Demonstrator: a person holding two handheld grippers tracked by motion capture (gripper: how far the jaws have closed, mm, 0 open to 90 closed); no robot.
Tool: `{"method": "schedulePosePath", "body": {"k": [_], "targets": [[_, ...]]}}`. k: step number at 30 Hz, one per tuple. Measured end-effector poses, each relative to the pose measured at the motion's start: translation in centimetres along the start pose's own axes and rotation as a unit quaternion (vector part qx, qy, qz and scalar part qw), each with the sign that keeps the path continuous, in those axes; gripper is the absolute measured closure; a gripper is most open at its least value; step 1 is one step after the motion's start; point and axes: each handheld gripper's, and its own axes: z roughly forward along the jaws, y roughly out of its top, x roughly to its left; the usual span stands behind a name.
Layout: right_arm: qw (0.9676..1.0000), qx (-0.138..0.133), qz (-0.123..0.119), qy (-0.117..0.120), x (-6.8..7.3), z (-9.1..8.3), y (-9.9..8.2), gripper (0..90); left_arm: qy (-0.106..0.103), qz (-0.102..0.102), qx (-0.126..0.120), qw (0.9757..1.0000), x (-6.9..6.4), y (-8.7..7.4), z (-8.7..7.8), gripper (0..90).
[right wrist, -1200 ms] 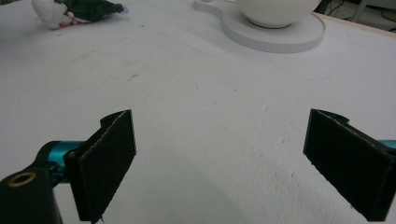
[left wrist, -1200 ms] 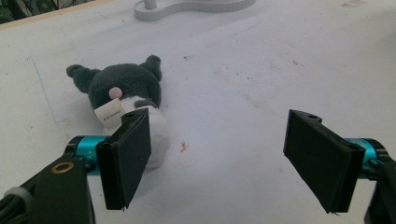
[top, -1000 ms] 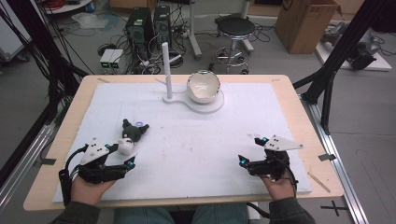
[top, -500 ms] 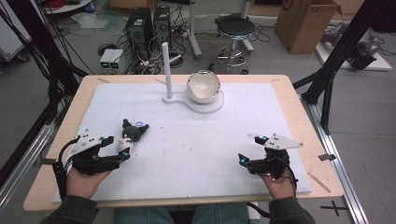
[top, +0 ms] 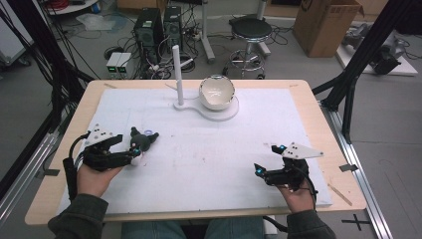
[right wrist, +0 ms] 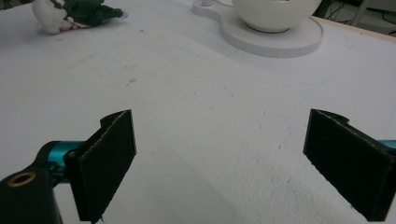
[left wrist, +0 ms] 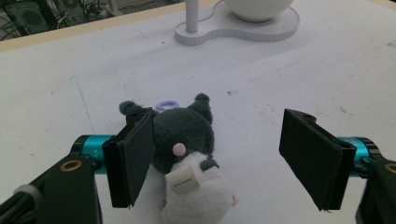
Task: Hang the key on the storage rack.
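Grey-and-white plush toy [left wrist: 187,154] lies at nine o'clock on the white table mat [top: 219,149], between my left gripper [left wrist: 224,158]'s released, just-narrowing jaws, one pad touching; I should centre before squeezing, while my right gripper [right wrist: 233,163] rests released at four o'clock.

Probably lab: computer towers [top: 158,26], cables [top: 59,55]

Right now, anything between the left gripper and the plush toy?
Nothing visible. The plush toy lies on the white mat between the open jaws of the left gripper, close to one pad, the other standing clear.
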Motion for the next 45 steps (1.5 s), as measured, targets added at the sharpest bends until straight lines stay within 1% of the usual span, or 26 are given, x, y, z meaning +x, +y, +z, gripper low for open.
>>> {"method": "schedulePosePath", "body": {"k": [2,4,6,7,9,15,17,18,20,21,23,24,25,26,28,31,32,33,34,37,38,40,42,43,44,45], "targets": [[1.0000,0.001,0.002,0.001,0.0,0.0,0.0,8.7,0.010,-0.001,0.005,0.9999,0.2,0.1,0.6,27.2],[1.0000,0.001,0.001,0.002,0.0,0.1,0.0,8.7,0.012,-0.004,0.007,0.9999,0.3,0.1,0.7,27.6],[1.0000,0.001,0.000,0.002,0.0,0.1,0.0,8.7,0.017,-0.002,0.013,0.9998,0.5,0.2,1.3,27.8],[1.0000,0.001,0.001,0.002,0.0,0.1,0.0,8.7,0.017,-0.002,0.013,0.9998,0.5,0.2,1.3,27.7],[1.0000,0.000,0.001,0.002,0.0,0.1,0.0,8.6,0.025,-0.005,0.018,0.9995,0.7,0.2,1.7,27.9],[1.0000,-0.001,0.000,0.003,0.0,0.1,0.0,8.7,0.026,-0.008,0.026,0.9993,0.7,0.2,2.5,29.4],[1.0000,-0.001,0.000,0.004,0.0,0.1,0.0,8.6,0.031,-0.009,0.030,0.9990,0.6,0.2,2.9,30.1],[1.0000,-0.001,0.000,0.004,0.0,0.1,0.0,8.7,0.031,-0.009,0.036,0.9988,0.6,0.1,3.2,30.2],[1.0000,-0.001,-0.001,0.004,0.0,0.1,0.0,8.7,0.032,-0.011,0.036,0.9988,0.6,0.0,3.4,30.7],[1.0000,-0.001,0.000,0.004,0.0,0.1,0.0,8.7,0.035,-0.009,0.043,0.9984,0.5,-0.1,3.7,31.0],[1.0000,-0.001,0.001,0.004,0.0,0.1,0.0,8.7,0.039,-0.008,0.046,0.9981,0.5,-0.2,3.8,31.7],[1.0000,-0.002,0.000,0.004,0.0,0.1,0.0,8.7,0.041,-0.009,0.053,0.9977,0.5,-0.3,4.1,31.9],[1.0000,-0.001,-0.001,0.005,0.0,0.1,-0.1,8.7,0.046,-0.010,0.054,0.9974,0.5,-0.3,4.2,31.9],[1.0000,-0.001,-0.001,0.005,0.0,0.1,-0.1,8.7,0.046,-0.010,0.054,0.9974,0.5,-0.3,4.2,32.1],[1.0000,0.000,-0.001,0.005,0.0,0.1,-0.1,8.7,0.054,-0.007,0.065,0.9964,0.5,-0.6,4.5,32.4],[1.0000,-0.002,-0.002,0.005,-0.1,0.1,-0.1,8.7,0.054,-0.010,0.066,0.9963,0.5,-0.8,4.7,32.7],[1.0000,0.000,0.002,0.005,0.0,0.1,-0.1,8.7,0.055,-0.010,0.068,0.9961,0.6,-0.9,4.8,33.0],[1.0000,-0.001,0.001,0.005,-0.1,0.1,-0.1,8.7,0.054,-0.014,0.073,0.9958,0.6,-1.3,5.0,33.3],[1.0000,-0.001,0.001,0.005,-0.1,0.1,-0.1,8.7,0.054,-0.014,0.073,0.9958,0.6,-1.3,5.0,33.5],[1.0000,0.000,0.001,0.006,-0.1,0.1,-0.1,8.7,0.054,-0.014,0.084,0.9949,0.4,-1.7,5.4,34.1],[1.0000,0.000,0.002,0.006,0.0,0.1,-0.1,8.7,0.054,-0.015,0.084,0.9949,0.4,-1.8,5.5,34.4],[1.0000,-0.001,-0.001,0.006,-0.1,0.1,-0.1,8.7,0.057,-0.011,0.089,0.9943,0.3,-1.8,5.7,34.5],[1.0000,-0.001,-0.001,0.006,-0.1,0.1,-0.1,8.7,0.065,-0.010,0.091,0.9937,0.2,-1.8,5.8,35.9],[1.0000,-0.001,-0.001,0.006,-0.1,0.1,-0.1,8.7,0.065,-0.010,0.091,0.9937,0.2,-1.8,5.8,36.3],[1.0000,-0.001,-0.001,0.006,0.0,0.1,-0.1,8.7,0.070,-0.007,0.095,0.9930,0.1,-1.8,5.8,37.0],[1.0000,-0.001,-0.001,0.007,0.0,0.1,-0.1,8.7,0.070,-0.007,0.095,0.9930,0.1,-1.8,5.8,37.4]]}}
